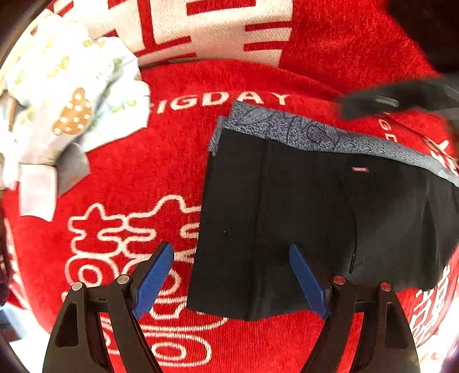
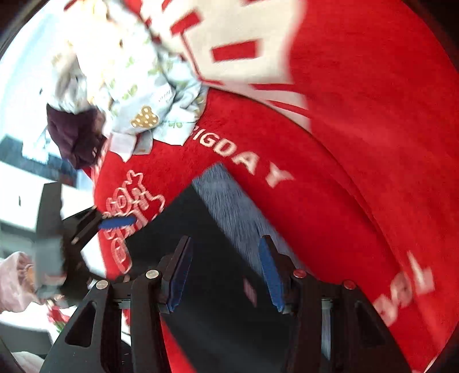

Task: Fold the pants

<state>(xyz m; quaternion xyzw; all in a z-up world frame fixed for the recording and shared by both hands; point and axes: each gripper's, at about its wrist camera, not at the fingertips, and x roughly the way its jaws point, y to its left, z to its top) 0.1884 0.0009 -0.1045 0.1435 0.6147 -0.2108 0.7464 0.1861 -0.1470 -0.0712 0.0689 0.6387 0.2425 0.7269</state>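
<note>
Black pants with a grey-blue waistband lie flat on a red blanket. My left gripper points down over their near left corner and is open: one blue pad hangs over the blanket, the other over the black cloth. Above the waistband's right end, the right gripper's dark body is a blur. In the blurred right wrist view, my right gripper stands over the pants near the waistband, jaws apart with nothing pinched. A blue pad of the left gripper shows at left.
A heap of pale patterned clothes lies at the blanket's far left, with a dark maroon garment beside it. A white and red patterned cover rises behind. The bed's edge drops off at left, and a pink sleeve shows there.
</note>
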